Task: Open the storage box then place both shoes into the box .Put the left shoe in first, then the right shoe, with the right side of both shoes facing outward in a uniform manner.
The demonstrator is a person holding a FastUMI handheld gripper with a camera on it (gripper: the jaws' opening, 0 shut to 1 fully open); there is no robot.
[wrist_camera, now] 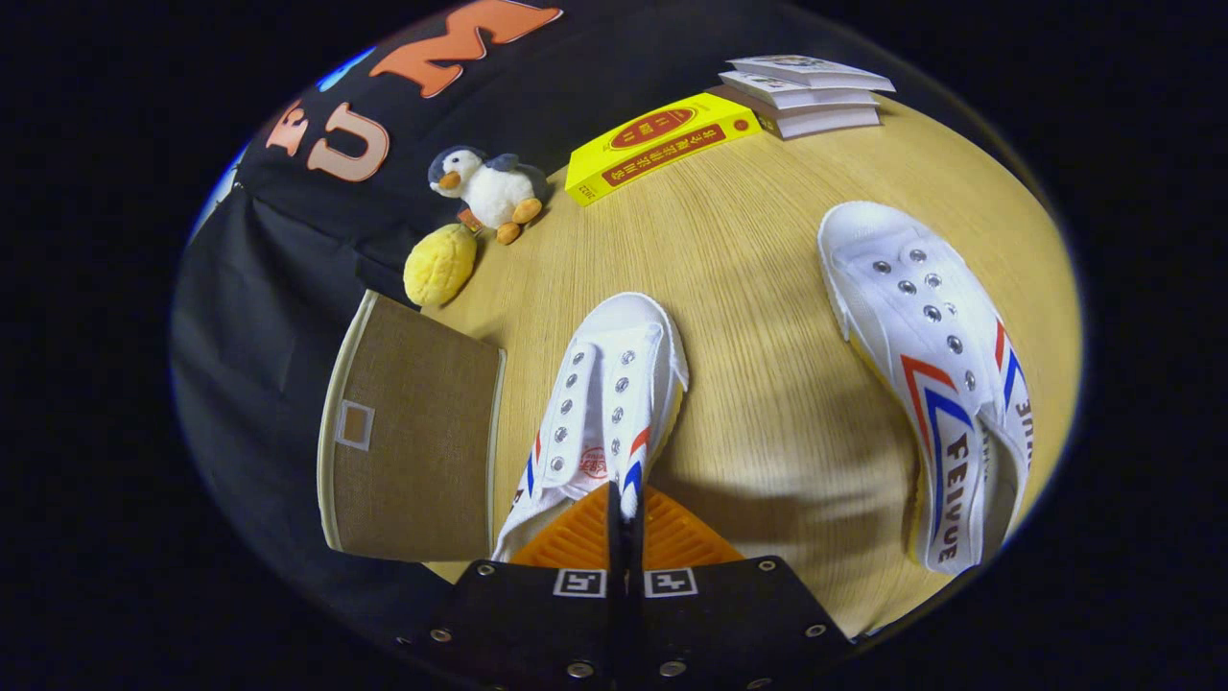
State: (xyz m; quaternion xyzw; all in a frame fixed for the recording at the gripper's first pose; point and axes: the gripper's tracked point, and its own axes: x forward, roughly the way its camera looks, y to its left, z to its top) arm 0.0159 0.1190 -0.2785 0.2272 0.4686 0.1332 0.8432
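Two white shoes lie on the wooden counter (pixel 748 288). The gripper (pixel 625 518) has its fingers pressed together on the side wall of the near shoe (pixel 604 403), just beside the brown storage box (pixel 413 432); the other shoe (pixel 931 365) lies well apart.

Storage box (pixel 413 432) left of near shoe (pixel 604 403) — other shoe (pixel 926 365) right.
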